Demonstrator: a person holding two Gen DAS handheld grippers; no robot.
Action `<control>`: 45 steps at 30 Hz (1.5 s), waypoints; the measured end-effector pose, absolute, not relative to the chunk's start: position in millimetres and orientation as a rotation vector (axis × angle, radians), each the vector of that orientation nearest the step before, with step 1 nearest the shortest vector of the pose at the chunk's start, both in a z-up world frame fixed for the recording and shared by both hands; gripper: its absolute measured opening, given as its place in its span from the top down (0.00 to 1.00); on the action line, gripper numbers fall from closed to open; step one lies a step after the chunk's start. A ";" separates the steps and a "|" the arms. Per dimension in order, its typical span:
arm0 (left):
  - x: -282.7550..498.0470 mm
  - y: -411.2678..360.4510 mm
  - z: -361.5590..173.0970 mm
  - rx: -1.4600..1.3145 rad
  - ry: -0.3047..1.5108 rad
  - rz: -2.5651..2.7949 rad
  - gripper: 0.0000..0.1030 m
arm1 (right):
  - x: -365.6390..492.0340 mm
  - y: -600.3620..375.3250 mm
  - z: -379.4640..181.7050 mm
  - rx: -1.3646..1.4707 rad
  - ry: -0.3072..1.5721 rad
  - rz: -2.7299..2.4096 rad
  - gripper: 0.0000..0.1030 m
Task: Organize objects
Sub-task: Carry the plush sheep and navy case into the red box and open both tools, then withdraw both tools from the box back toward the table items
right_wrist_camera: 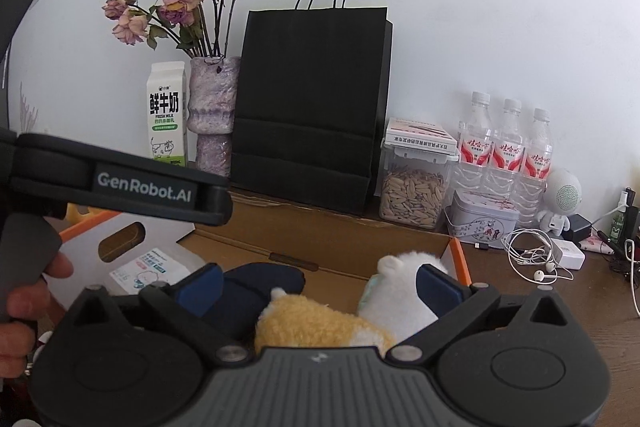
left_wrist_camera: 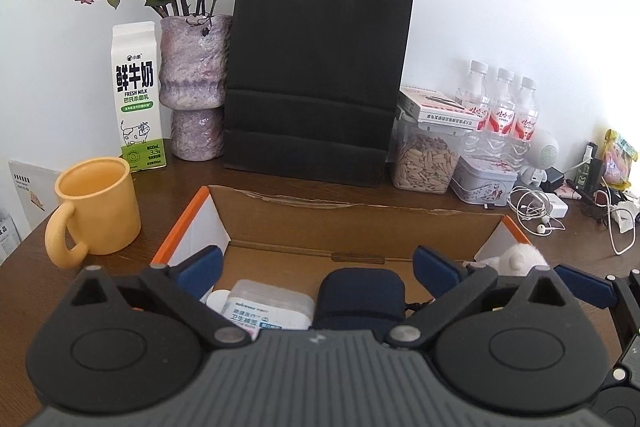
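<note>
Cardboard box (left_wrist_camera: pixel 360 223): it stands open on the wooden table (left_wrist_camera: pixel 24 267), just in front of the black paper bag (left_wrist_camera: pixel 320 67); we take this box as our landmark.
Left gripper (left_wrist_camera: pixel 316 269): we hold it above the near edge of the box, with the jaws spread wide and nothing between them.
Right gripper (right_wrist_camera: pixel 318 281): we hold it over the right part of the box, jaws also wide apart, holding nothing.
Inside the box, left: a white pack of cotton swabs (left_wrist_camera: pixel 268 307), lying flat.
Inside the box, middle: a dark blue pouch (left_wrist_camera: pixel 360 299), just beside the swabs pack.
Inside the box, right: a yellow plush toy (right_wrist_camera: pixel 320 323) and a white plush toy (right_wrist_camera: pixel 400 287), touching each other.
Left of the box: a yellow mug (left_wrist_camera: pixel 100 207) stands upright, with a milk carton (left_wrist_camera: pixel 138 95) and a vase of dried roses (left_wrist_camera: pixel 196 87) behind it.
Right of the box, at the back: a jar of seeds (left_wrist_camera: pixel 426 159), a grey tin (left_wrist_camera: pixel 484 183) and three water bottles (left_wrist_camera: pixel 500 111).
Right of the box: white earphones (left_wrist_camera: pixel 536 215) with a tangled cable.
</note>
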State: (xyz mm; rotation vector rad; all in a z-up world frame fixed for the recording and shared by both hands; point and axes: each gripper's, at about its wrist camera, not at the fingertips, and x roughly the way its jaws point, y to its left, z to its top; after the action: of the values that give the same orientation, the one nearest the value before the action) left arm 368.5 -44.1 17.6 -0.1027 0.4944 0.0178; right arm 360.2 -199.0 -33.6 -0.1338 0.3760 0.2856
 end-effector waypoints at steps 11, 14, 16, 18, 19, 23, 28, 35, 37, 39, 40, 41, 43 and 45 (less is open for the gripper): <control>346.1 -38.7 25.4 -0.107 0.472 0.041 0.00 | 344.4 -195.5 -26.7 -0.152 0.350 0.284 0.00; 331.2 -36.3 27.8 -0.103 0.473 0.043 0.00 | 331.3 -193.1 -22.3 -0.153 0.337 0.283 0.00; 320.6 -34.7 28.9 -0.097 0.478 0.050 0.00 | 320.9 -191.2 -20.4 -0.152 0.334 0.287 0.00; 309.3 -32.4 29.7 -0.089 0.484 0.053 0.00 | 310.8 -189.0 -18.6 -0.152 0.332 0.293 0.00; 302.7 -30.7 30.1 -0.087 0.486 0.058 0.00 | 304.4 -188.2 -17.7 -0.151 0.331 0.294 0.00; 276.6 -20.1 30.1 -0.093 0.501 0.073 0.00 | 281.8 -184.0 -14.5 -0.148 0.334 0.294 0.00; 244.2 -5.7 31.3 -0.092 0.509 0.099 0.00 | 247.6 -179.2 -13.0 -0.151 0.345 0.301 0.00; 203.3 17.4 26.2 -0.112 0.524 0.146 0.00 | 209.1 -172.6 -17.1 -0.156 0.373 0.308 0.00; 194.0 23.2 23.9 -0.114 0.530 0.158 0.00 | 200.4 -170.3 -18.9 -0.162 0.381 0.311 0.00; 185.6 28.6 21.4 -0.116 0.538 0.169 0.00 | 192.5 -168.5 -20.5 -0.165 0.387 0.313 0.00; 181.8 30.8 19.7 -0.116 0.543 0.173 0.00 | 189.1 -167.4 -21.6 -0.167 0.392 0.313 0.00; 178.5 32.8 17.9 -0.117 0.548 0.177 0.00 | 185.7 -166.3 -23.0 -0.169 0.397 0.313 0.00; 173.1 35.9 13.5 -0.113 0.561 0.182 0.00 | 180.6 -165.0 -25.6 -0.173 0.407 0.312 0.00; 168.3 37.7 8.4 -0.110 0.575 0.182 0.00 | 175.1 -163.1 -28.0 -0.178 0.415 0.311 0.00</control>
State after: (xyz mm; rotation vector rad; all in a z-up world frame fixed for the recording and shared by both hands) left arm 168.3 37.7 8.4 -0.1100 0.5746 0.1823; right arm 175.1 -163.1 -28.0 -0.1779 0.4145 0.3112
